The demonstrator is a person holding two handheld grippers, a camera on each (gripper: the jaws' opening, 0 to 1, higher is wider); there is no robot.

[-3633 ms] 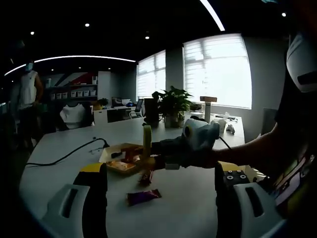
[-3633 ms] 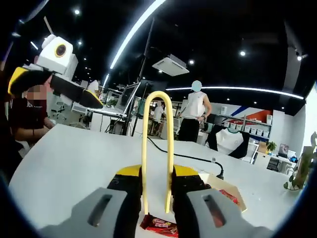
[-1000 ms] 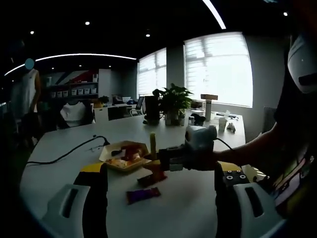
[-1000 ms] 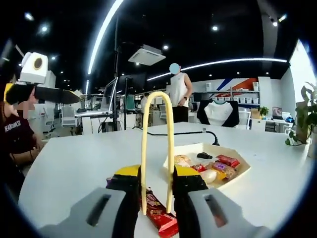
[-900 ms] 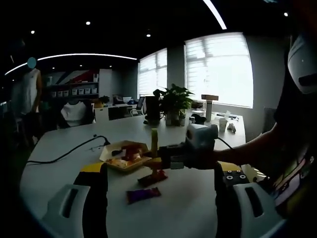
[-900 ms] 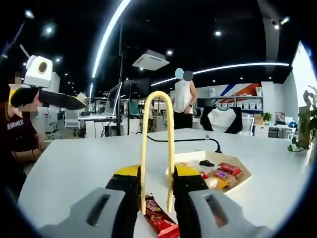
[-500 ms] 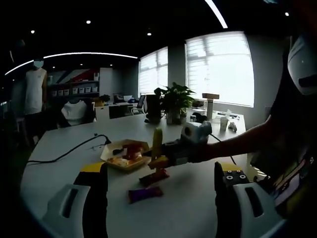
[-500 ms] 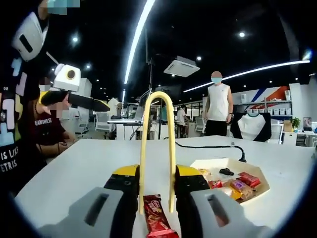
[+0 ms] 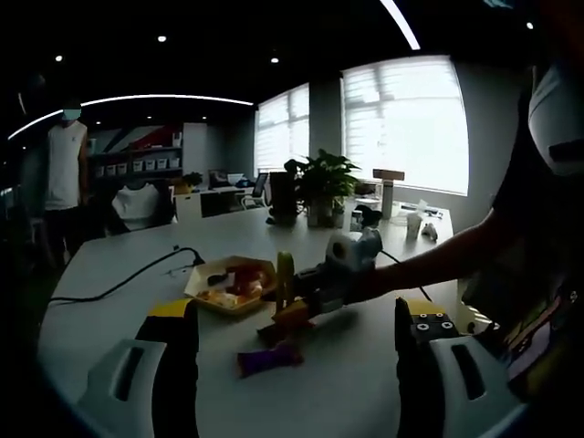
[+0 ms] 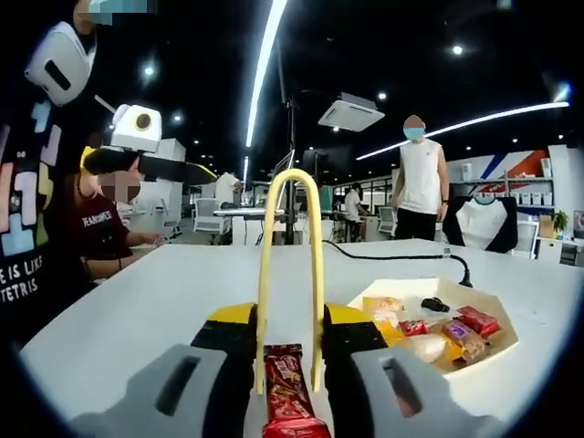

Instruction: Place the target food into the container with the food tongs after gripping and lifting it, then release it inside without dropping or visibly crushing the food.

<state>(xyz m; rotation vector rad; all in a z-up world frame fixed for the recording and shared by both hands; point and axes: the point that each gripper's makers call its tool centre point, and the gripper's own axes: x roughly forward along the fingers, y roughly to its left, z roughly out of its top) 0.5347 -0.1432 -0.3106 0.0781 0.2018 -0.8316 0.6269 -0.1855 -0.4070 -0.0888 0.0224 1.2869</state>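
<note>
1. White letters are seen on a dark shirt (image 10: 23,265) at the left edge of the right gripper view. "E IS LIKE" can be read on one line and "TETRIS" on the line below; the start of the upper line is cut off by the edge.
2. Print is carried by the red snack bar (image 10: 286,388) between the tongs' arms, but it is too small and blurred to be read.
3. Nothing can be read on the wrappers in the tray (image 10: 497,349), nor on the purple packet (image 9: 270,358).
4. No readable text is found elsewhere in the left gripper view.
</note>
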